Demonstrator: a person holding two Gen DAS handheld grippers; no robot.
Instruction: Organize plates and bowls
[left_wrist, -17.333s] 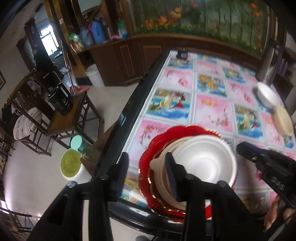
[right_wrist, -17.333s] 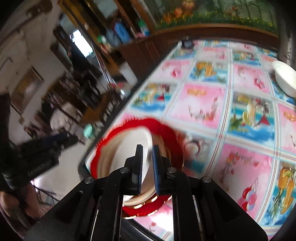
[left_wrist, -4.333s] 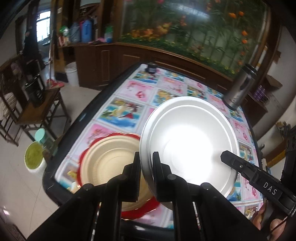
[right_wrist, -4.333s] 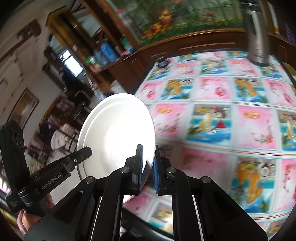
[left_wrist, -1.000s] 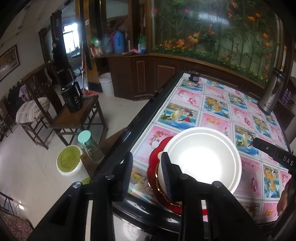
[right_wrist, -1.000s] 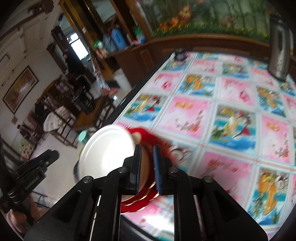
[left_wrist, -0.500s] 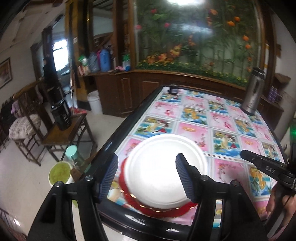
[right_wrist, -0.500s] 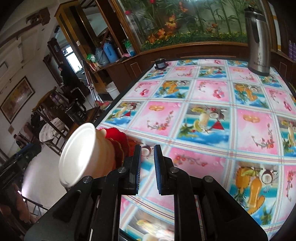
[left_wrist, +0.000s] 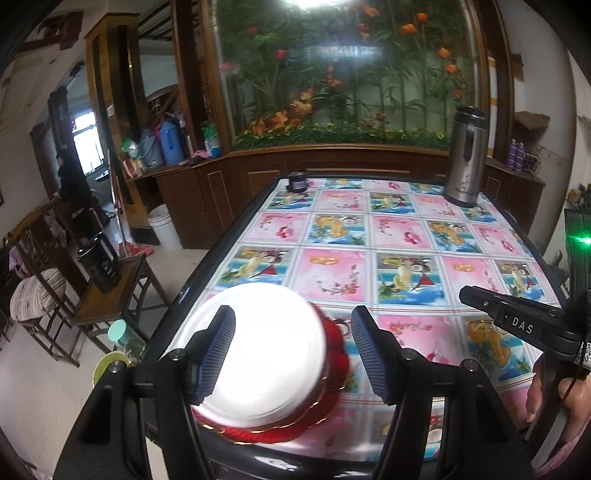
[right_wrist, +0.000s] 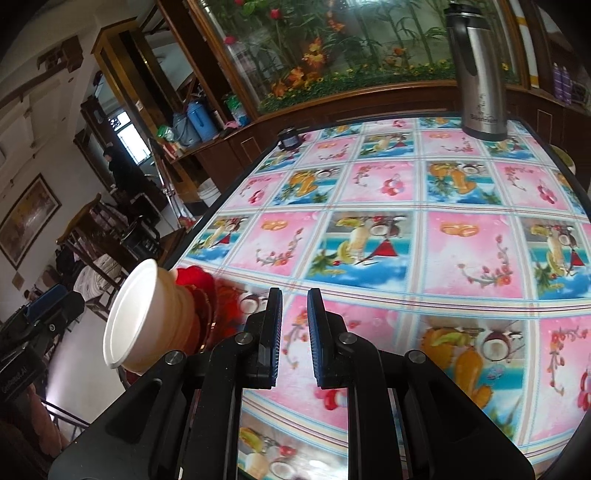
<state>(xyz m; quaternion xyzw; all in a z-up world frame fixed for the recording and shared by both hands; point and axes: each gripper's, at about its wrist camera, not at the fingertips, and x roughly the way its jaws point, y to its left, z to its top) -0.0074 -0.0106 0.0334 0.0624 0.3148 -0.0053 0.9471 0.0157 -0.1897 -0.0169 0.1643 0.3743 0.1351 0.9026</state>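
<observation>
One steel flask (left_wrist: 464, 162) far across tablecloth (left_wrist: 402, 254)

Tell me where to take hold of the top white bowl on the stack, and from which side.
Grip the white bowl by its thin flared rim, one finger inside and one outside, coming from above on the near, table-edge side. It sits upright and nested in the tan bowls on the red plate, so only the lip stands proud; its walls are likely too wide to span.
</observation>
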